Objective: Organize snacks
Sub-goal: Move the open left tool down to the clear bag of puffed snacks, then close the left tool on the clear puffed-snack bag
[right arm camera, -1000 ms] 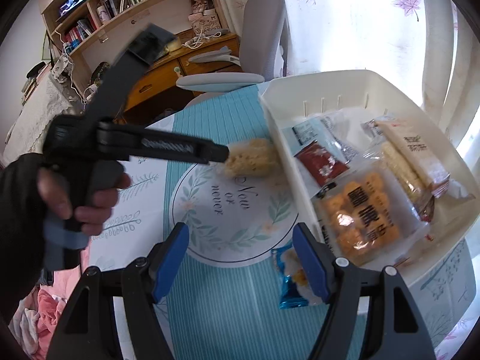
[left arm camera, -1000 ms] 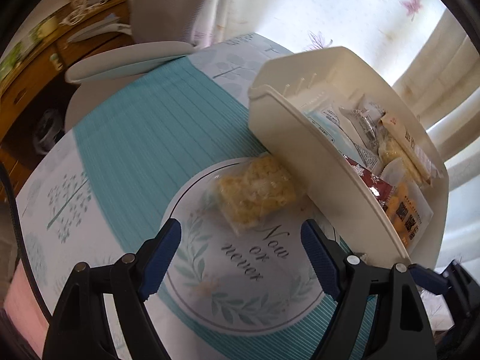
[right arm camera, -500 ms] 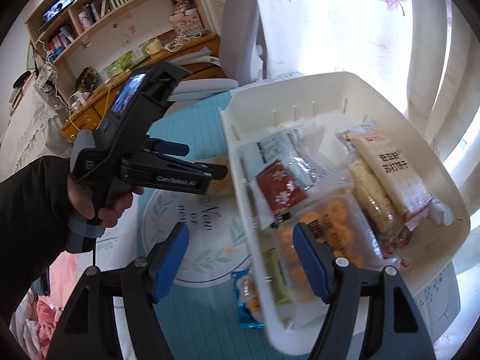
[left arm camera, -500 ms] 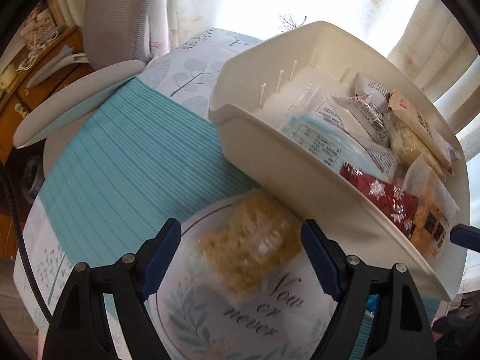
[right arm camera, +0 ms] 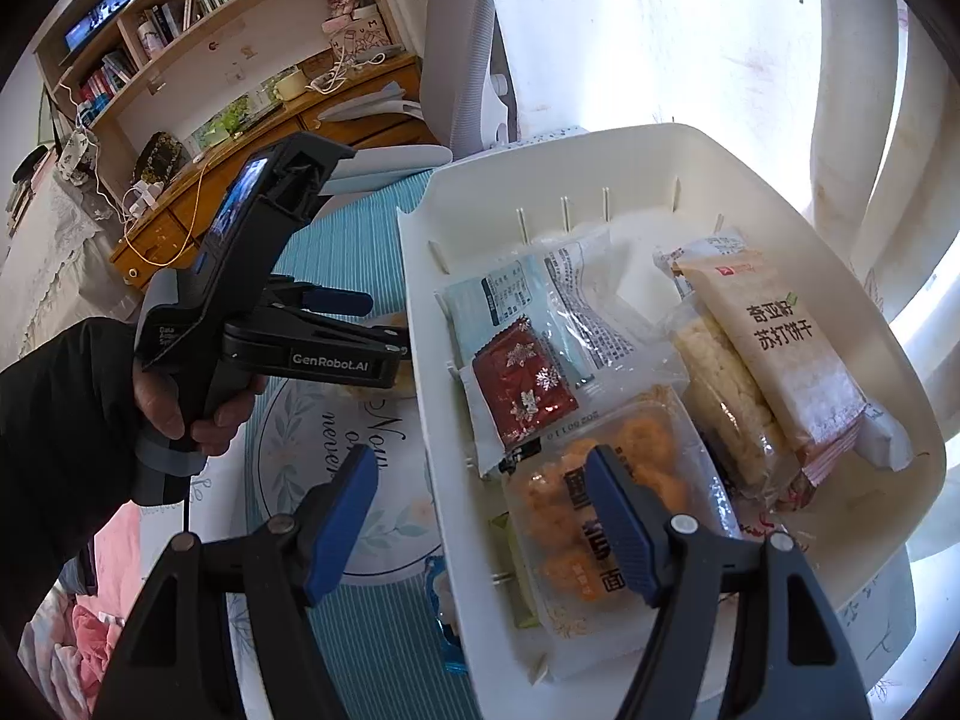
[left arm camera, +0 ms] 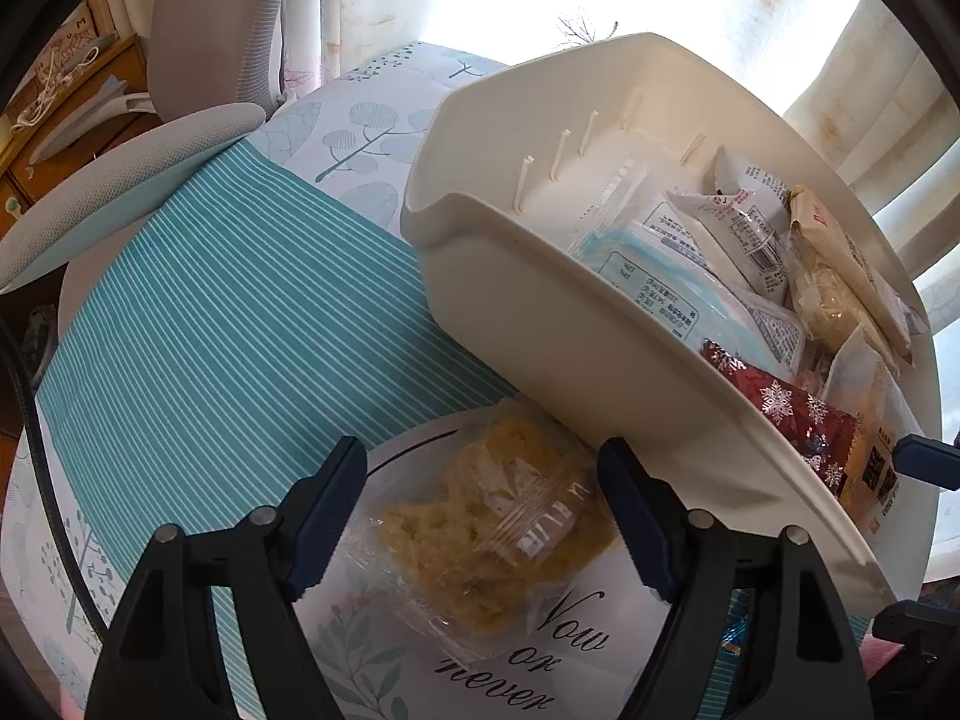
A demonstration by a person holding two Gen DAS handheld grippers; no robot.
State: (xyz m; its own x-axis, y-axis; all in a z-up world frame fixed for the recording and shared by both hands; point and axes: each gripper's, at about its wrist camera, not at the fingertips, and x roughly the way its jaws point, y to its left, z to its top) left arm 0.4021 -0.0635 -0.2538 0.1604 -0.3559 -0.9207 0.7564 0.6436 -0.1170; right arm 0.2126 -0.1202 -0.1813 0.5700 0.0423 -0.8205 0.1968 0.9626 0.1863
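Observation:
A clear packet of yellow crumbly snack (left arm camera: pixel 492 540) lies on the round printed mat beside the white bin (left arm camera: pixel 540 312). My left gripper (left arm camera: pixel 480 516) points steeply down over it. Its jaws are closing with the packet between them, and the blue pads do not visibly press on it. In the right wrist view a gloved hand holds the left gripper (right arm camera: pixel 384 321) against the bin's left wall (right arm camera: pixel 438 468), hiding most of the packet. My right gripper (right arm camera: pixel 480 516) hangs open and empty above that wall. The bin holds a red snowflake packet (right arm camera: pixel 522 384), an orange snack pack (right arm camera: pixel 648 438) and a cracker pack (right arm camera: pixel 780 336).
A small blue-wrapped snack (right arm camera: pixel 441 606) lies on the teal striped tablecloth (left arm camera: pixel 210 330) against the bin's near corner. A grey office chair (left arm camera: pixel 120 180) stands past the table's far edge. Behind it are a wooden desk and bookshelves (right arm camera: pixel 180 60), with curtains on the right.
The left gripper came forward and down until the yellow packet lay between its fingers, and the jaws narrowed a little. The right gripper slid right, from over the mat to over the bin's wall.

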